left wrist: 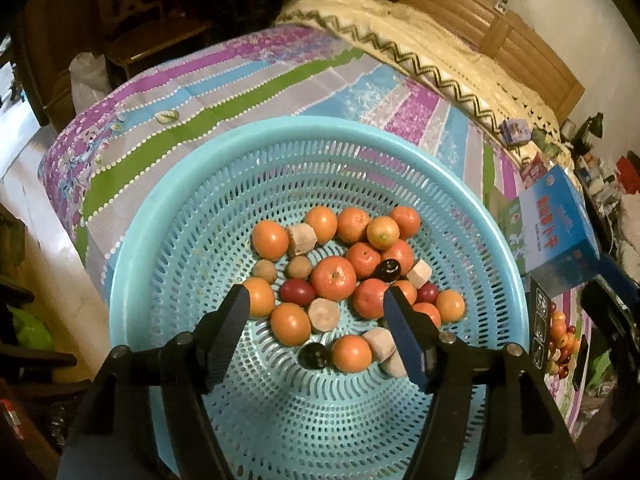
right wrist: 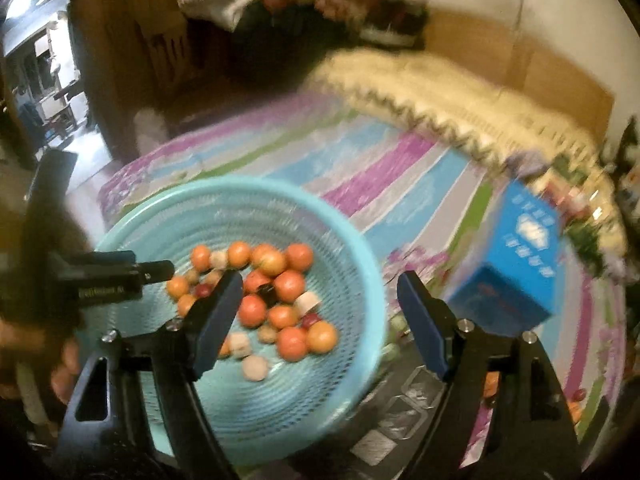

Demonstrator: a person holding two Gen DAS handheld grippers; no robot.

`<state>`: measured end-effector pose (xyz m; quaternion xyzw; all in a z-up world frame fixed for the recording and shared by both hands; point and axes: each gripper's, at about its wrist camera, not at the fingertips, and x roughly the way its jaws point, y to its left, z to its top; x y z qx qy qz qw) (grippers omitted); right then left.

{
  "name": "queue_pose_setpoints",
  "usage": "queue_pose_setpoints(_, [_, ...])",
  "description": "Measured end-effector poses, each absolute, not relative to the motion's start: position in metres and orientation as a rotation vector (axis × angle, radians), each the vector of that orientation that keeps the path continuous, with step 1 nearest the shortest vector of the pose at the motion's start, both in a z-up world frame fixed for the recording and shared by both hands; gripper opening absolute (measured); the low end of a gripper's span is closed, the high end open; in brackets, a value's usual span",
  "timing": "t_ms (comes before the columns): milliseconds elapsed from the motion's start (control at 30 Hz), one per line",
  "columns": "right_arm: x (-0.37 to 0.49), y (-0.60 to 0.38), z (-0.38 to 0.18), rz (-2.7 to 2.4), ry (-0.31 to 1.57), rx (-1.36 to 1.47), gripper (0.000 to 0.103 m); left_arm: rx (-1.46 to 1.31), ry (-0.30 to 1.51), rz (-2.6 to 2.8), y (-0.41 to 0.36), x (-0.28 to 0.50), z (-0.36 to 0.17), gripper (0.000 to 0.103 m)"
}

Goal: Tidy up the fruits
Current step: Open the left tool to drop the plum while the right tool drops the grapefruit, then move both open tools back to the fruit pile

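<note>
A round light-blue slotted basket (left wrist: 168, 216) rests on a striped bedspread and holds several small oranges (left wrist: 333, 278), red cherry tomatoes (left wrist: 297, 291), dark round fruits (left wrist: 315, 355) and pale cut chunks (left wrist: 323, 314). My left gripper (left wrist: 316, 294) hangs over the pile with its jaws open and nothing between them. The right wrist view is blurred: the same basket (right wrist: 344, 232) lies at lower left, and my right gripper (right wrist: 320, 278) stands open and empty above its right rim. The left gripper's body (right wrist: 116, 276) shows at the left of that view, held by a hand.
A blue carton (left wrist: 560, 232) stands right of the basket, again as the carton (right wrist: 516, 268) in the right wrist view. A dark printed box with fruit pictures (left wrist: 556, 328) lies below it. A cream blanket (left wrist: 432, 60) and wooden headboard (left wrist: 500, 36) run along the back.
</note>
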<state>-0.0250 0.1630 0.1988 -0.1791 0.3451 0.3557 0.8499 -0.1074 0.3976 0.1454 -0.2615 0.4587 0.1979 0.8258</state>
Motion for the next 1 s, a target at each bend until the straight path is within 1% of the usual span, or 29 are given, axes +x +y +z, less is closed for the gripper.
queue_pose_setpoints(100, [-0.041, 0.142, 0.201, 0.74, 0.625, -0.373, 0.08, -0.552, 0.947, 0.41, 0.39, -0.11, 0.147, 0.071])
queue_pose_setpoints(167, [-0.046, 0.124, 0.202, 0.739, 0.595, -0.331, 0.081, -0.537, 0.926, 0.401, 0.381, -0.11, 0.15, 0.073])
queue_pose_setpoints(200, [-0.047, 0.115, 0.202, 0.733, 0.587, -0.311, 0.082, -0.534, 0.914, 0.399, 0.377, -0.111, 0.152, 0.076])
queue_pose_setpoints(267, [-0.05, 0.092, 0.2, 0.695, 0.573, -0.279, 0.086, -0.524, 0.855, 0.397, 0.366, -0.114, 0.16, 0.077])
queue_pose_setpoints(367, [-0.056, 0.055, 0.195, 0.622, 0.575, -0.244, 0.086, -0.494, 0.766, 0.357, 0.345, -0.117, 0.174, 0.079])
queue_pose_setpoints(467, [-0.062, 0.019, 0.187, 0.549, 0.585, -0.219, 0.086, -0.423, 0.708, 0.296, 0.315, -0.115, 0.192, 0.079])
queue_pose_setpoints(533, [-0.068, -0.006, 0.179, 0.495, 0.592, -0.22, 0.087, -0.339, 0.67, 0.245, 0.284, -0.113, 0.206, 0.079])
queue_pose_setpoints(600, [-0.074, -0.034, 0.166, 0.416, 0.604, -0.237, 0.091, -0.26, 0.637, 0.184, 0.252, -0.111, 0.217, 0.08])
queue_pose_setpoints(667, [-0.076, -0.061, 0.15, 0.34, 0.641, -0.249, 0.091, -0.179, 0.607, 0.094, 0.211, -0.106, 0.226, 0.08])
queue_pose_setpoints(767, [-0.072, -0.099, 0.128, 0.257, 0.719, -0.221, 0.091, -0.089, 0.593, -0.052, 0.149, -0.099, 0.229, 0.089])
queue_pose_setpoints(867, [-0.07, -0.132, 0.108, 0.188, 0.777, -0.183, 0.091, -0.054, 0.623, -0.176, 0.096, -0.088, 0.219, 0.09])
queue_pose_setpoints(1000, [-0.069, -0.171, 0.086, 0.125, 0.832, -0.119, 0.091, -0.039, 0.718, -0.296, 0.038, -0.068, 0.184, 0.09])
